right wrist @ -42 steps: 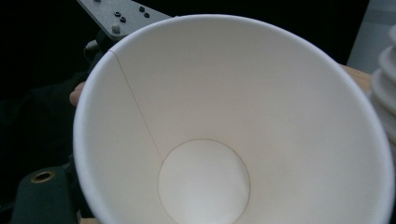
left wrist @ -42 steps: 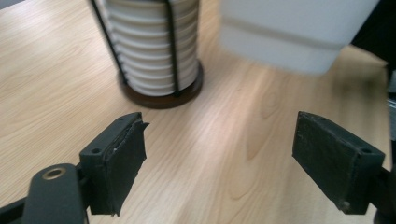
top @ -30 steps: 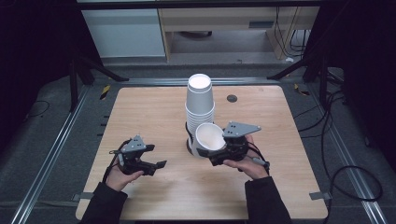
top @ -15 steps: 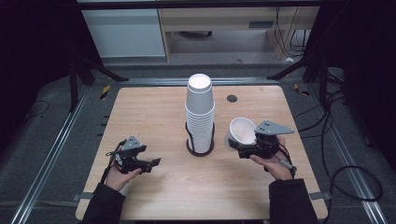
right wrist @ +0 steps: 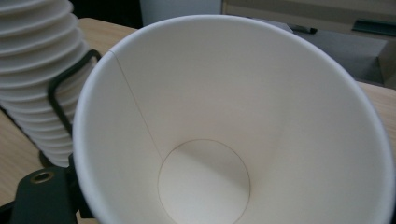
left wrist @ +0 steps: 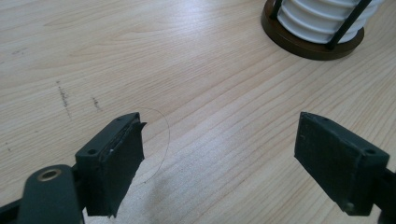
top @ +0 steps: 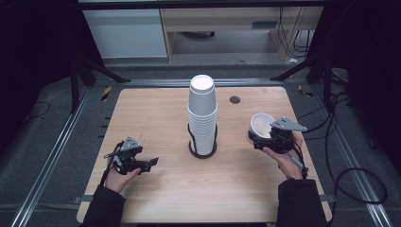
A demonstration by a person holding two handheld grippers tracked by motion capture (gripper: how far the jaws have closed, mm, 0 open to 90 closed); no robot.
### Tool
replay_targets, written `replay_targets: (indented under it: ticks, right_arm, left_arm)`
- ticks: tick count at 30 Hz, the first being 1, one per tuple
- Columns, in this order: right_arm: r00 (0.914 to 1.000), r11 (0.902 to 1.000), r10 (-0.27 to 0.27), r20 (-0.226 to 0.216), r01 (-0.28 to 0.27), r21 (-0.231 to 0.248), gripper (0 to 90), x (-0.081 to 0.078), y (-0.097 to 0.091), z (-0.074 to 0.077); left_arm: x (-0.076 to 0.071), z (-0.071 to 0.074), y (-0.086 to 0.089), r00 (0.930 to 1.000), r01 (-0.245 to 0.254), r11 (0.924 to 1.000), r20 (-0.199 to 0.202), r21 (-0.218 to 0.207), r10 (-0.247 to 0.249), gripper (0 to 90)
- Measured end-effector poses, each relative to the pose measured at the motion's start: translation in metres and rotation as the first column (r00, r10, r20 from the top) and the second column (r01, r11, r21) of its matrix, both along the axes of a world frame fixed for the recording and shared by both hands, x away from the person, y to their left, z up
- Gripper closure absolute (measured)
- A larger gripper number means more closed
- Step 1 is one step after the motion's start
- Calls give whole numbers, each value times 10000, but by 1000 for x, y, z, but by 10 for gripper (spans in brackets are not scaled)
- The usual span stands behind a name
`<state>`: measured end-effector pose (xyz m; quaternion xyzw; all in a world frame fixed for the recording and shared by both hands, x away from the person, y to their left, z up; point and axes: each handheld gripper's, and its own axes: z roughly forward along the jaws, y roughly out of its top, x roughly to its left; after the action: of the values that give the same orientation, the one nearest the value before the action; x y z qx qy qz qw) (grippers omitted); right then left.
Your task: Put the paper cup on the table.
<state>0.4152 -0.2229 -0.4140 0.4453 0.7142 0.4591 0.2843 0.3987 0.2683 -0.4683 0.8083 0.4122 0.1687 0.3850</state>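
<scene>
Seen from the high view, a person at a wooden table (top: 161, 118) holds a gripper in each hand. The right gripper (top: 270, 140), at the table's right side, carries a single white paper cup (top: 260, 126), tilted with its mouth up and toward the far left. A tall stack of white cups (top: 203, 113) stands upside down in a round-based holder (top: 202, 150) at the table's centre, well apart from the held cup. The left gripper (top: 137, 163) rests low over the near left of the table, its jaws spread.

In the left gripper view, both black jaws stand wide apart over bare wood, nothing between them; the holder's brown base (left wrist: 312, 43) sits at far right.

In the right gripper view, the cup's open mouth (right wrist: 233, 121) faces the camera, the stack (right wrist: 37, 70) to its left. The jaws are mostly hidden behind the cup, apparently clamped on its wall.
</scene>
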Motion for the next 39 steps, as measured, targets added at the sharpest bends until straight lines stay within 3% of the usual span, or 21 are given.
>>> replay_targets:
  ticks: [9, 16, 29, 32, 39]
  right_arm:
    - [9960, 9958, -861, -256, 853, -326, 139, 12, -19, -10]
    - [9869, 9877, -1461, -681, 1416, -666, 139, 18, -30, -18]
    - [9772, 9829, -1501, -1503, 1311, -1296, 136, 26, -29, -33]
    - [9778, 9819, -1499, -1465, 1300, -1374, 136, 27, -29, -40]
    - [9691, 9794, -1508, -1953, 1196, -1629, 134, 31, -33, -53]
  left_arm:
    - [1, 0, 2, 9998, -213, 9997, 47, 116, 212, 153]
    - [1, -2, 3, 9994, -341, 9993, -36, 150, 342, 160]
    - [0, 0, 4, 9992, -409, 9991, 19, 93, 409, 168]
    - [0, 0, 4, 9991, -416, 9991, 6, 105, 416, 168]
    - [0, -1, 4, 9993, -371, 9991, 12, 219, 370, 167]
